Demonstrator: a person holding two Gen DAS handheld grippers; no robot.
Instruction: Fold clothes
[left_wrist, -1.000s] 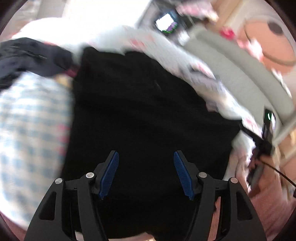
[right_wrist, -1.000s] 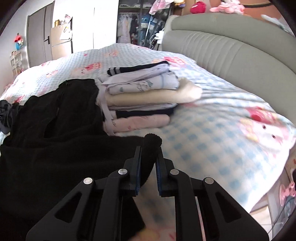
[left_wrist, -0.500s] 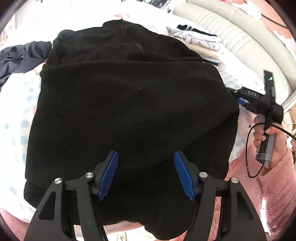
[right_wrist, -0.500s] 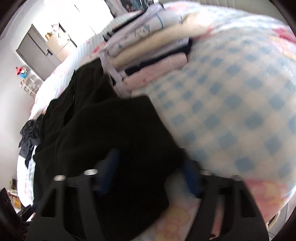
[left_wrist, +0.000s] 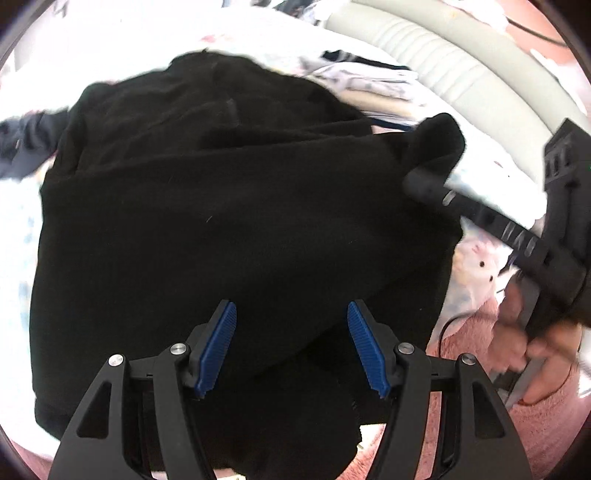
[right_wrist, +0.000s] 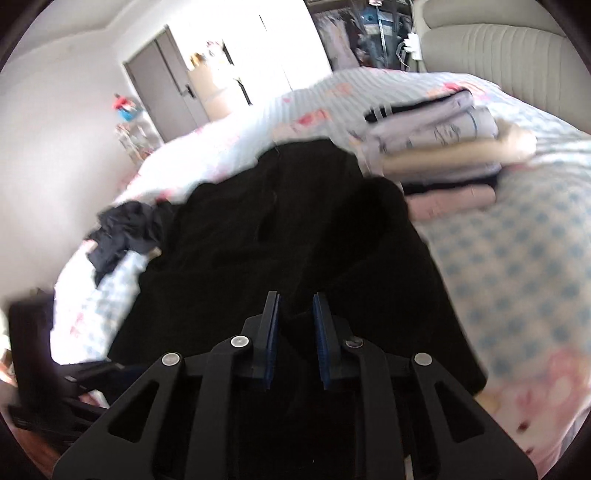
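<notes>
my left gripper hangs with its blue pads spread wide and nothing between them, just above the near part of the black garment, which lies across the checked bedspread with a folded layer on top. my right gripper has its fingers drawn narrow over the same black cloth, though i cannot tell whether any fabric is pinched between them. the stack of folded clothes sits just beyond the garment's far right corner, and a dark crumpled piece lies at its left.
</notes>
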